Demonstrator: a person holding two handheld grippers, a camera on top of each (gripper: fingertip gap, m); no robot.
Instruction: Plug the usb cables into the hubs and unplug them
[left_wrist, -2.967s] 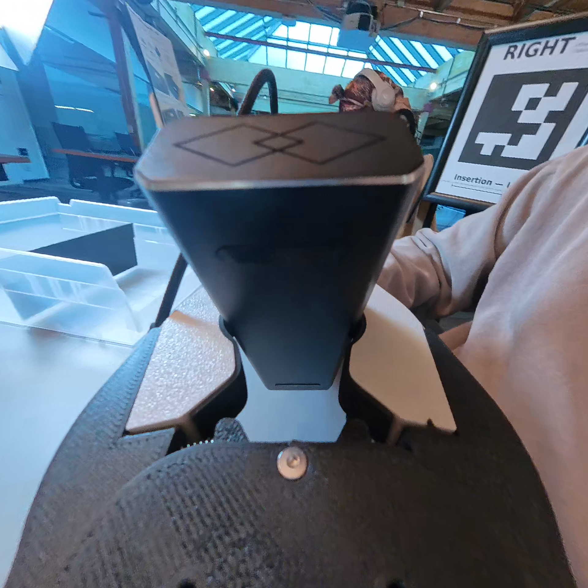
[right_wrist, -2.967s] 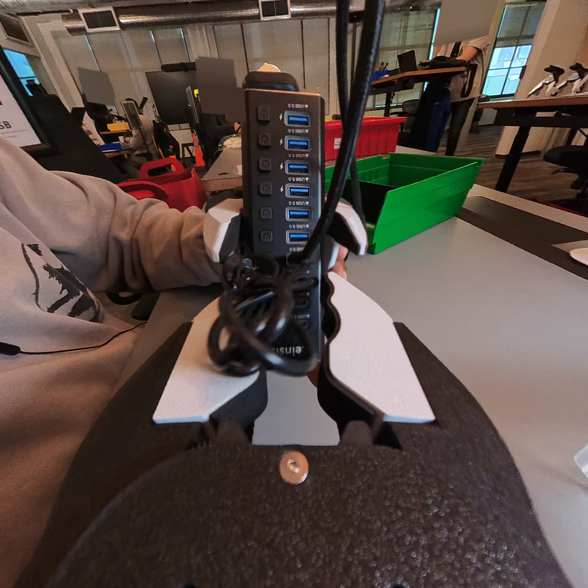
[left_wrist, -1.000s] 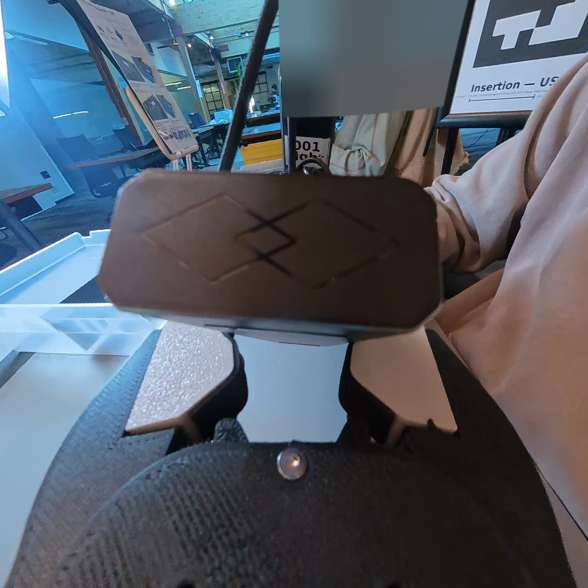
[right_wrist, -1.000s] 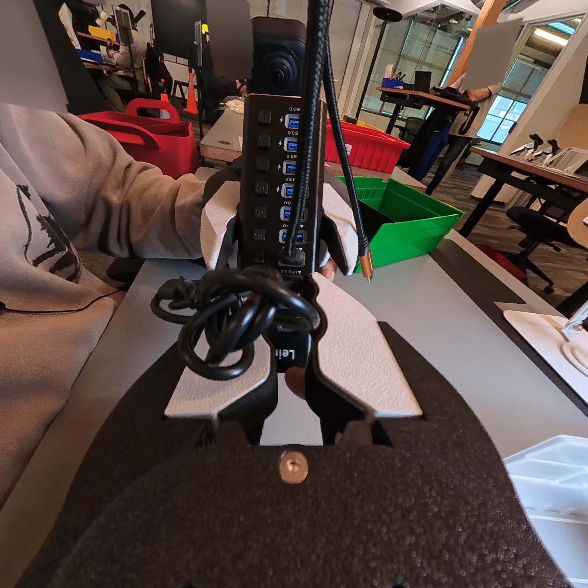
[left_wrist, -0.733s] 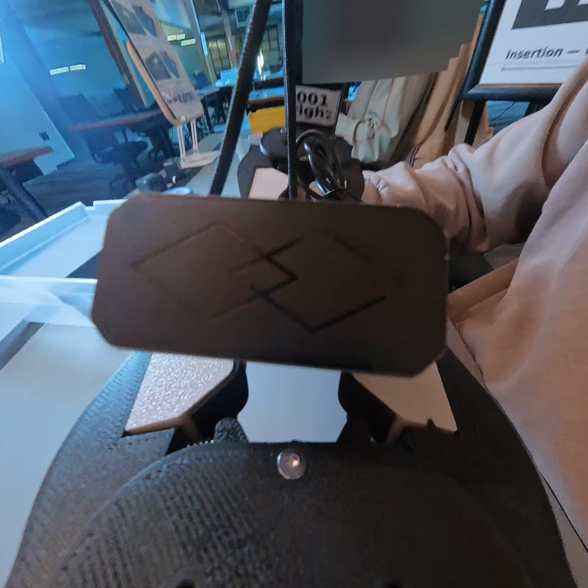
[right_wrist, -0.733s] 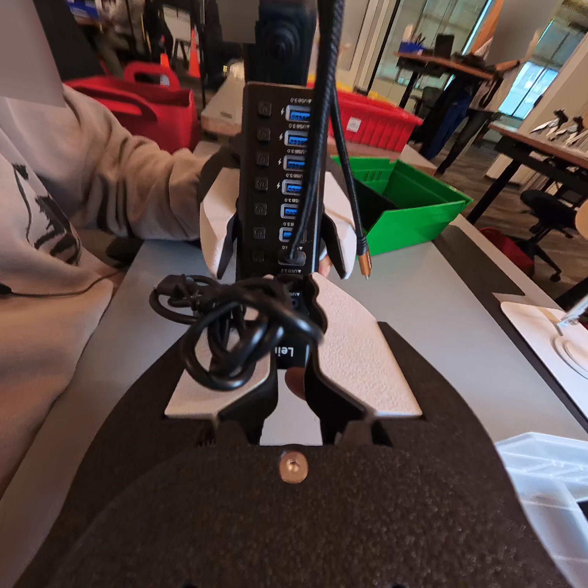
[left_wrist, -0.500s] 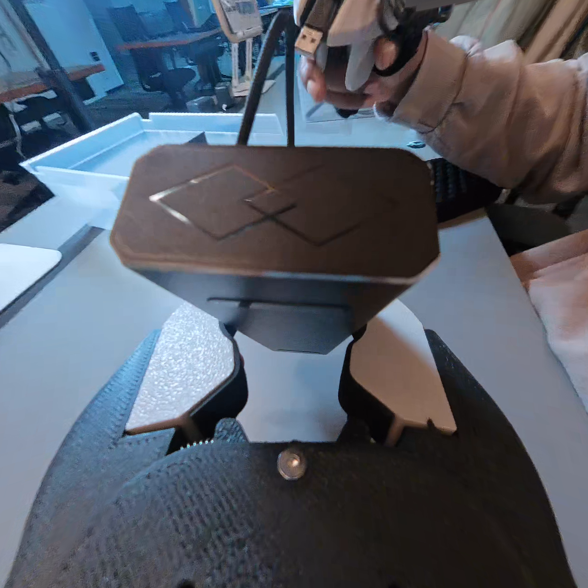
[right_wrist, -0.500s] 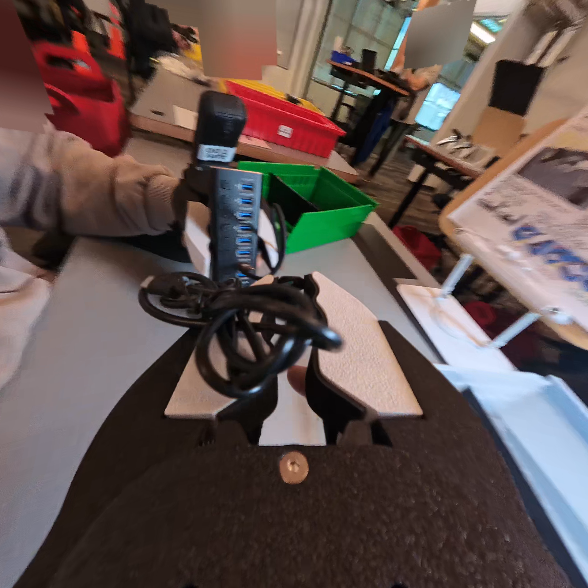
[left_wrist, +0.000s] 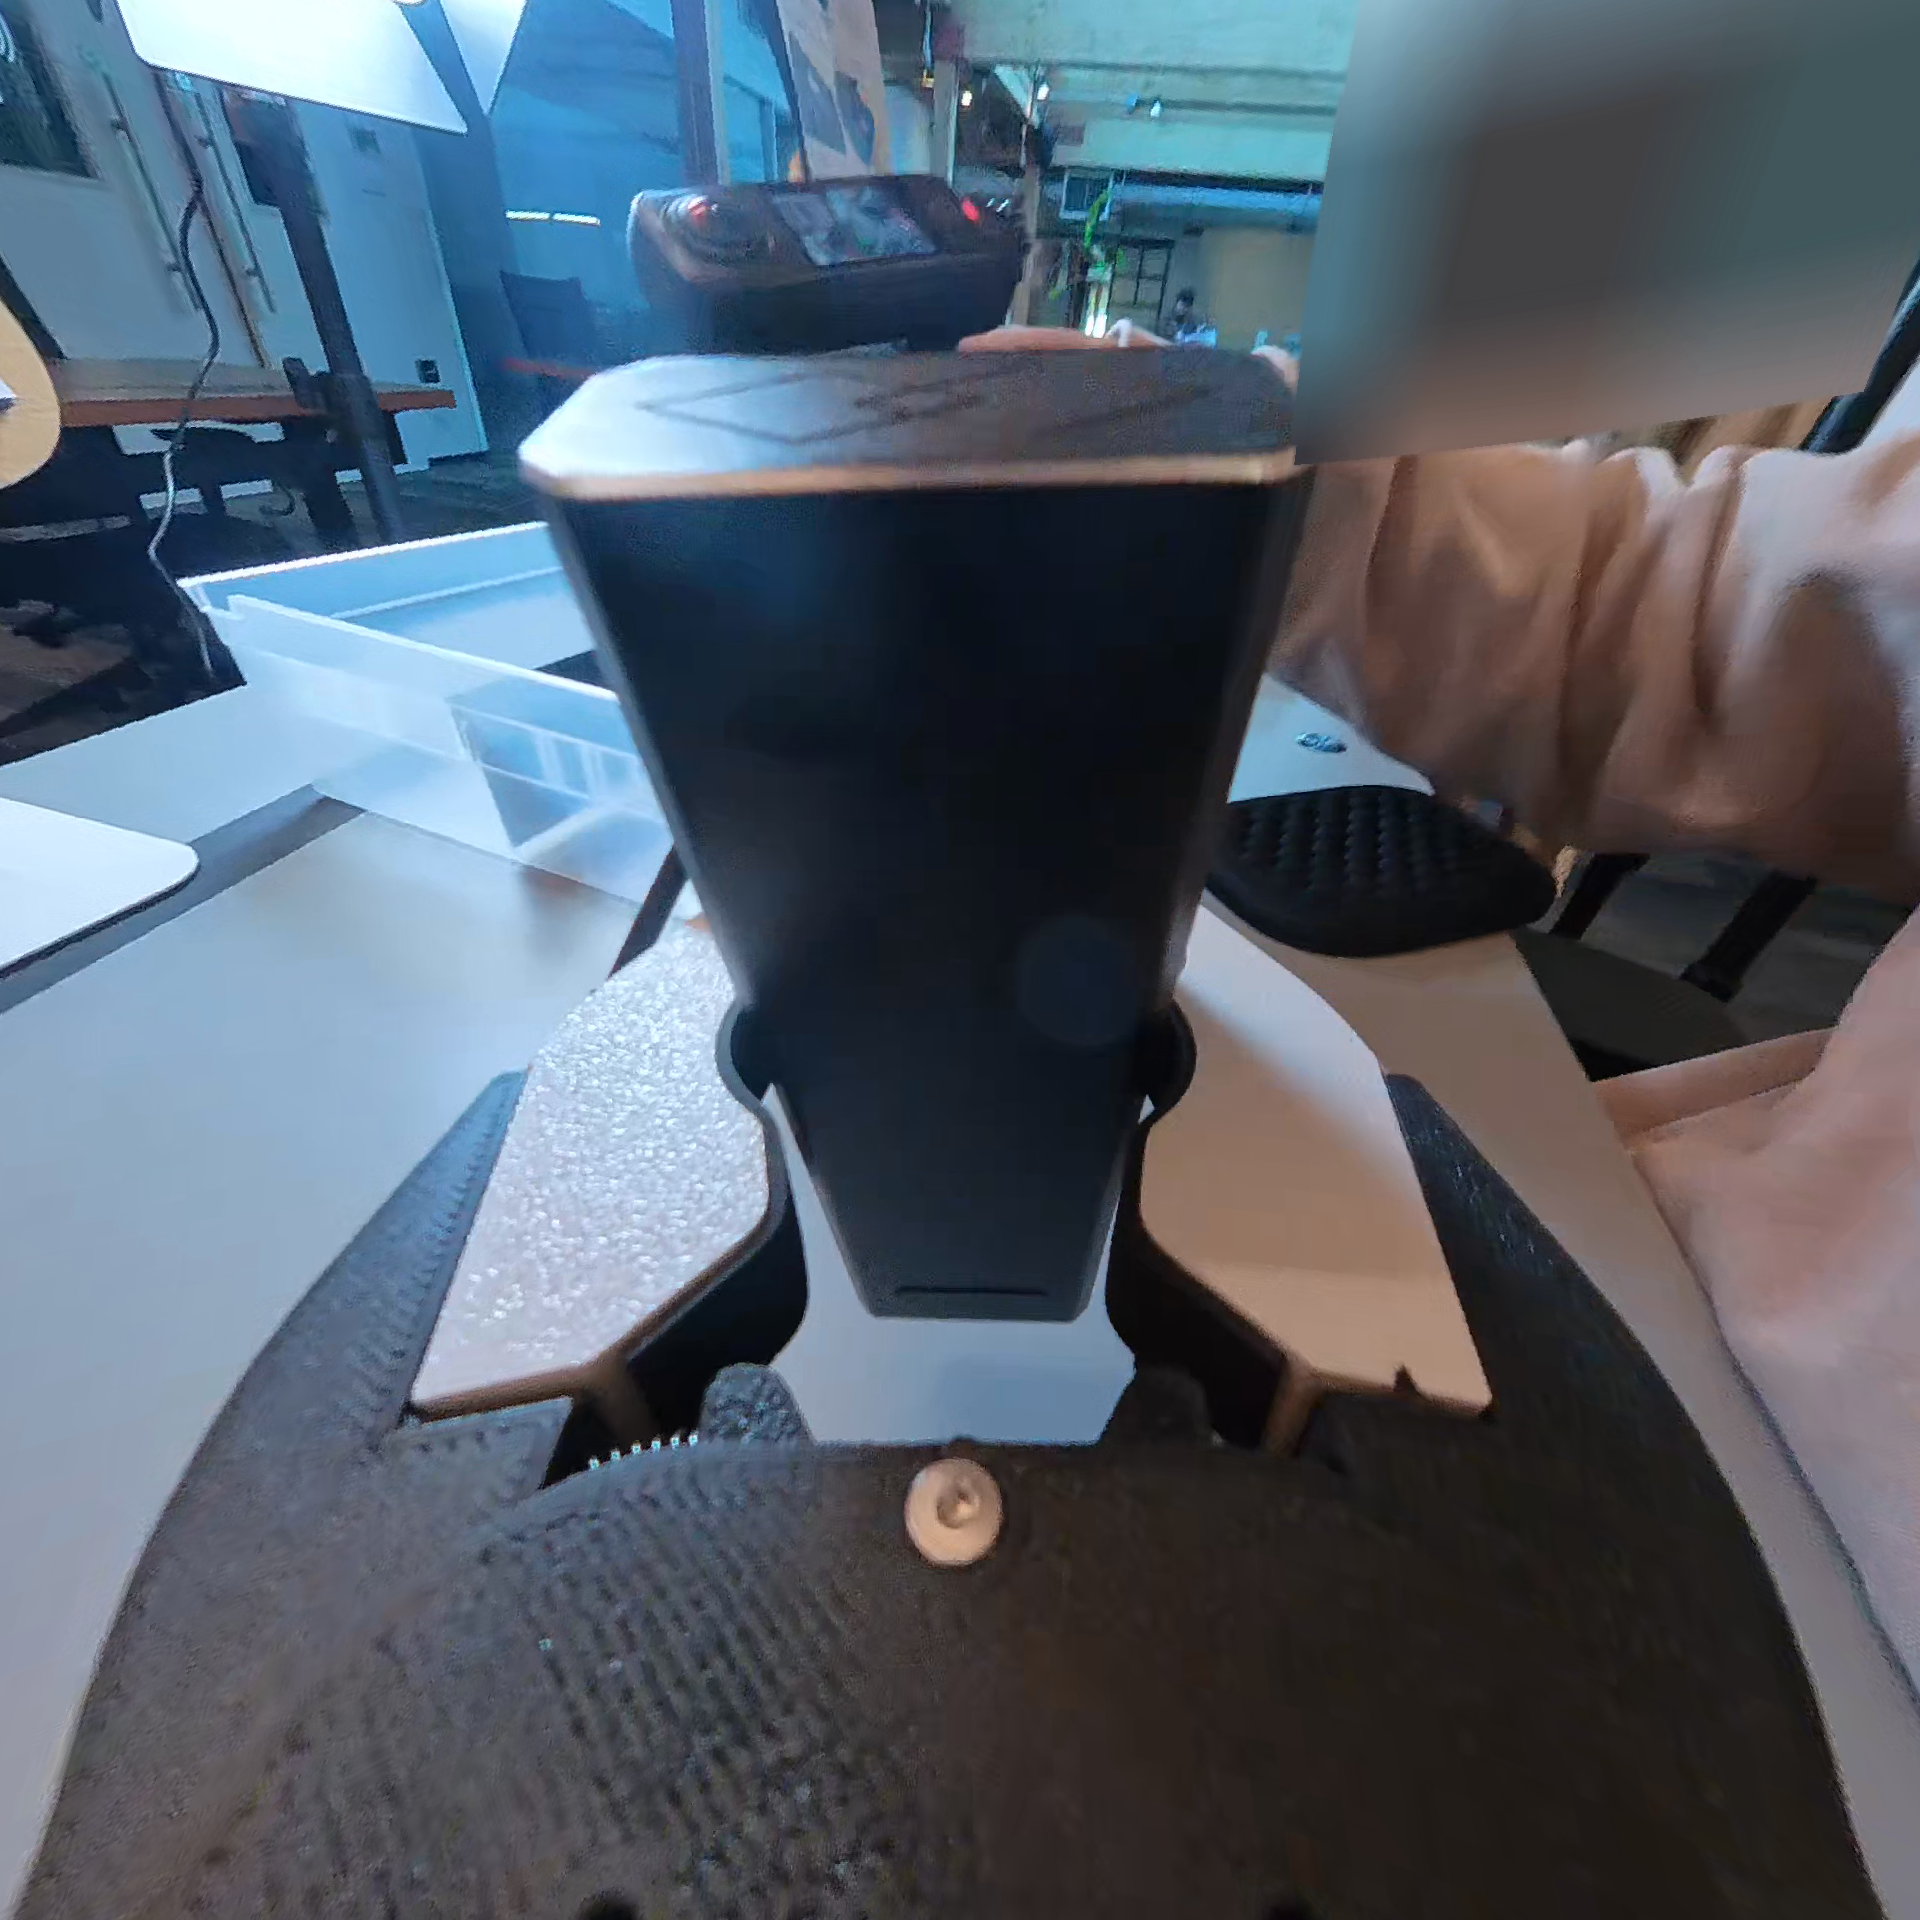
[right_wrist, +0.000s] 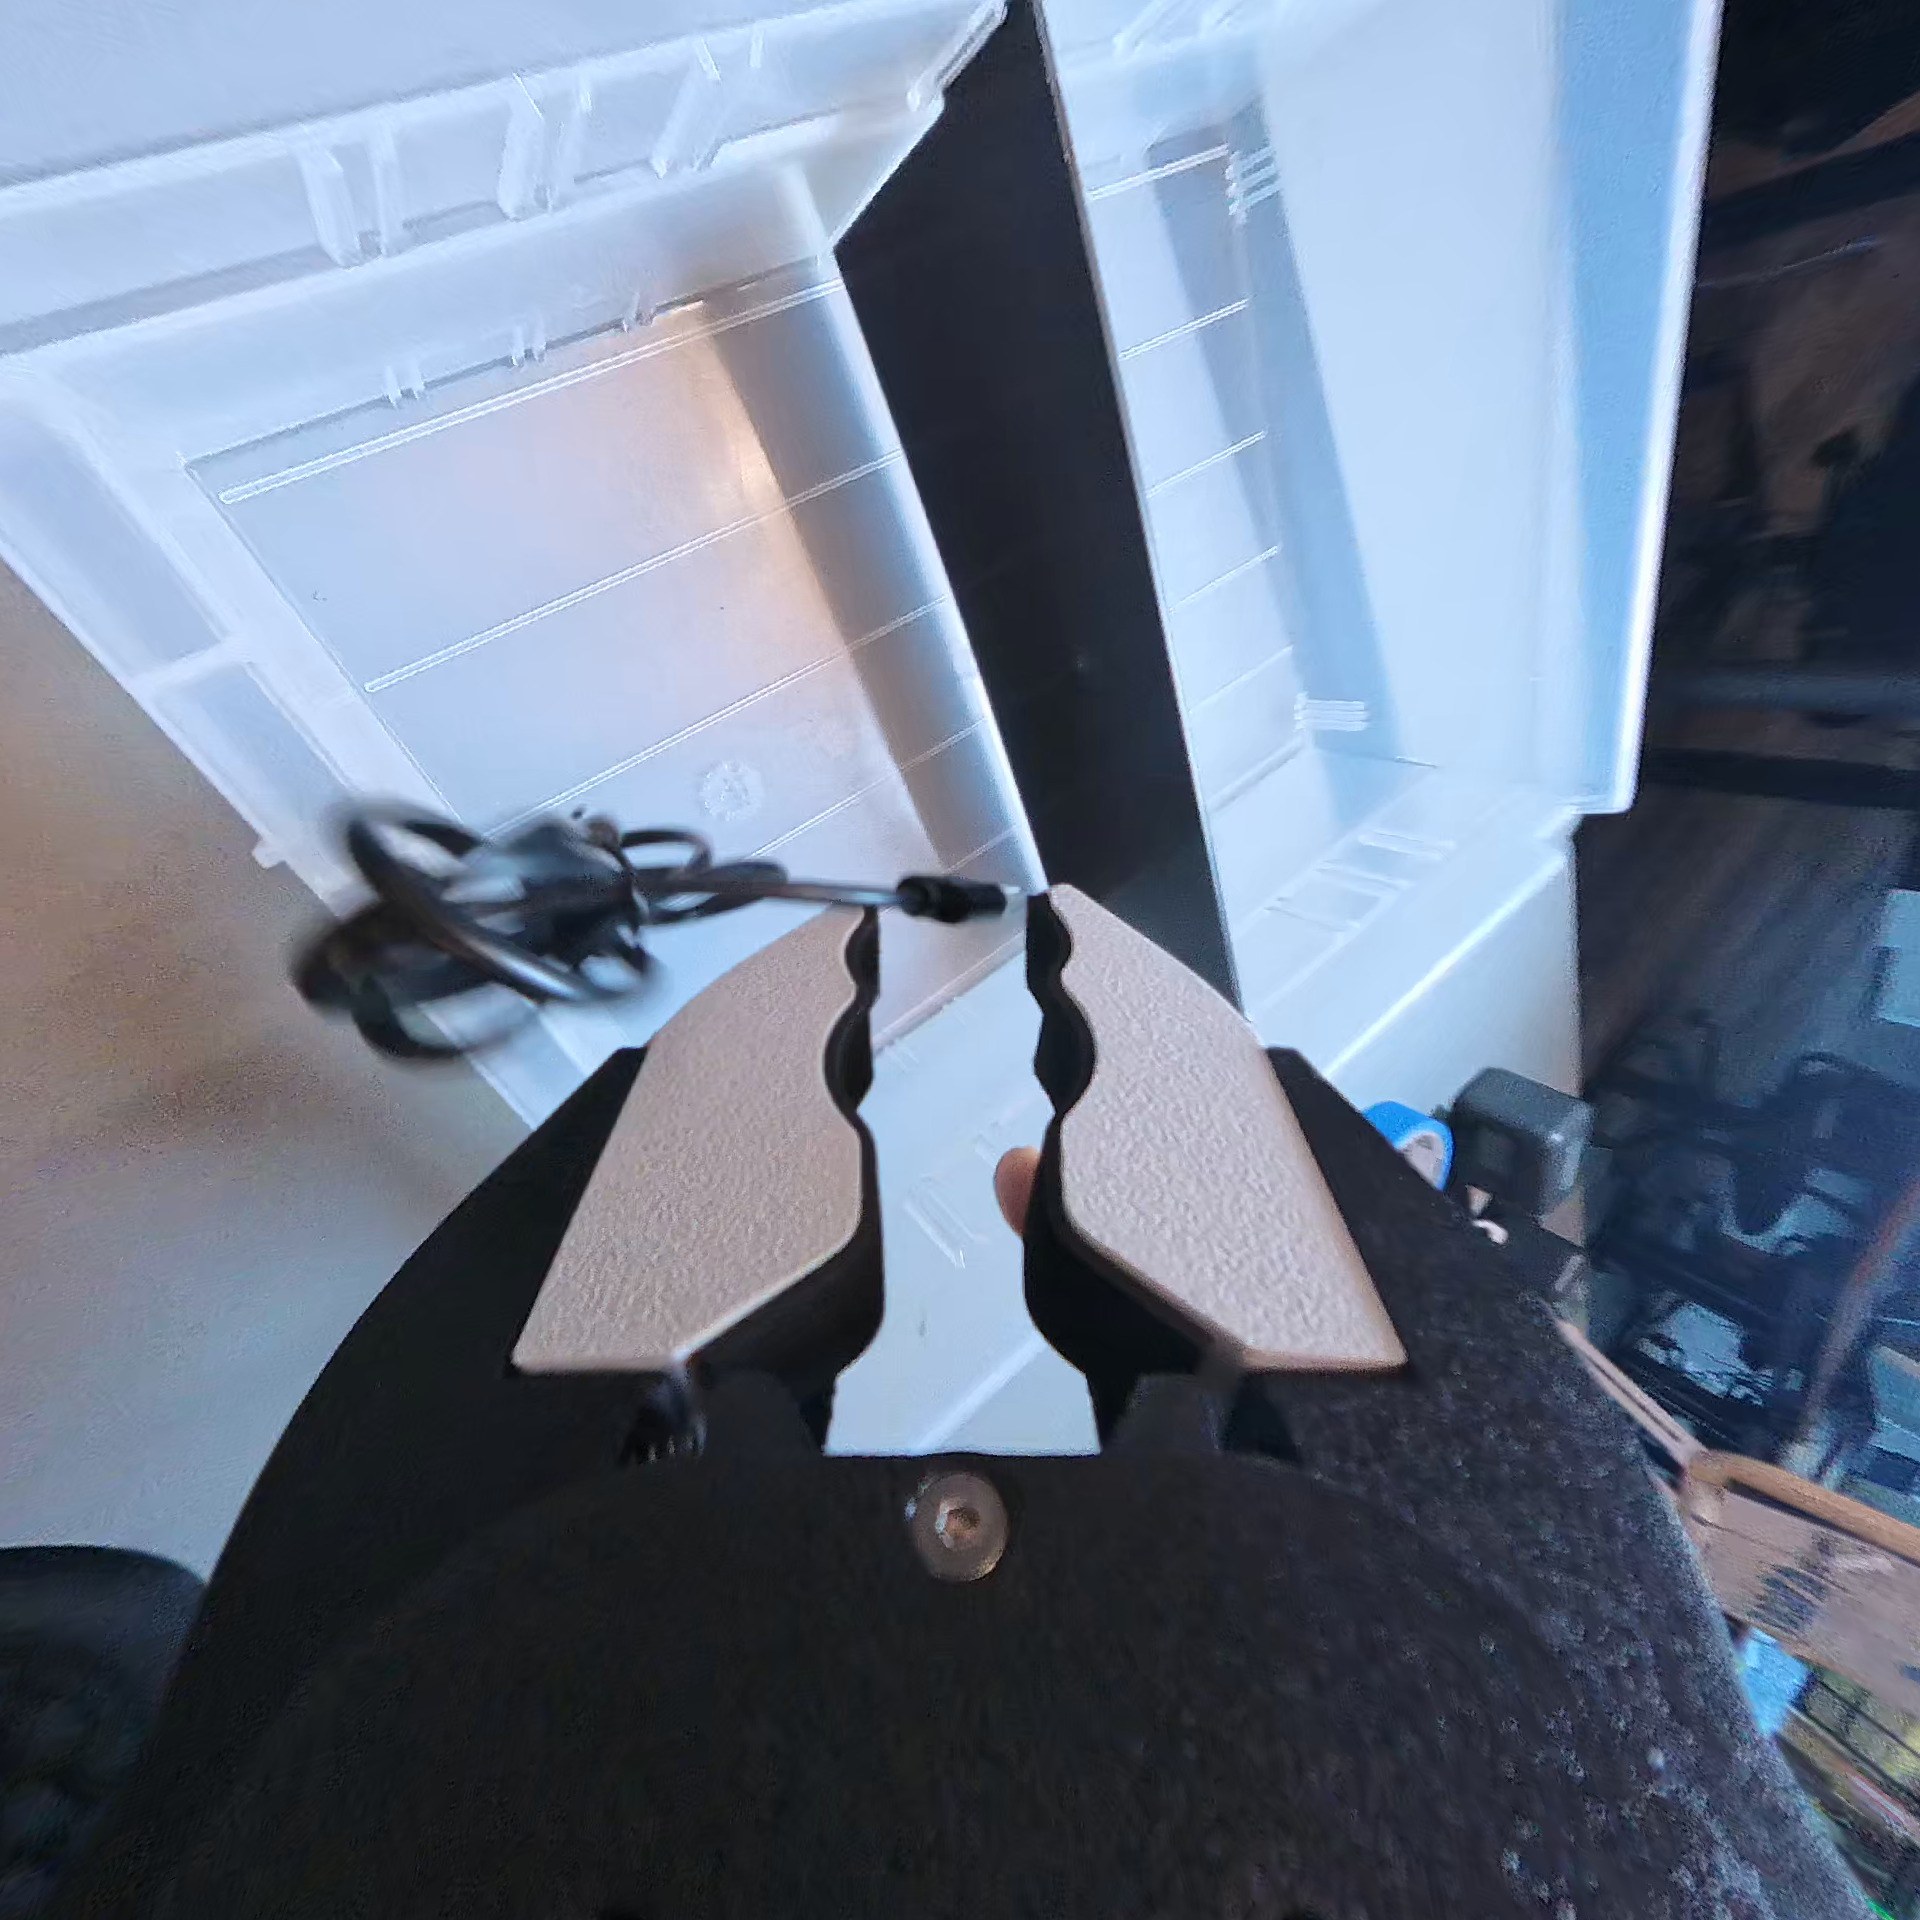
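My left gripper (left_wrist: 951, 1049) is shut on a black USB hub (left_wrist: 935, 748) and holds it upright above the grey table (left_wrist: 260, 1091). Only the hub's plain back and end cap show, and its ports are hidden. My right gripper (right_wrist: 951, 904) points down over a clear plastic bin (right_wrist: 540, 582) with its jaws apart. A coiled black cable (right_wrist: 468, 935) is blurred just off the fingertips to the left. The cable's plug (right_wrist: 951, 899) lies across the gap at the fingertips. I cannot see the fingers (right_wrist: 727, 1143) pressing on the plug.
A second clear bin (right_wrist: 1403, 416) stands to the right of the first, with a dark gap between them. In the left wrist view a clear bin (left_wrist: 416, 644) sits behind the hub, a white pad (left_wrist: 73, 883) lies at left, and a person's sleeve (left_wrist: 1610, 644) crosses at right. There is about 30 cm between the tips of the two grippers.
My right gripper swung away from the hub to above the clear bin, its jaws widened, and the cable bundle slid out to the fingertips. My left gripper tilted the hub back upright.
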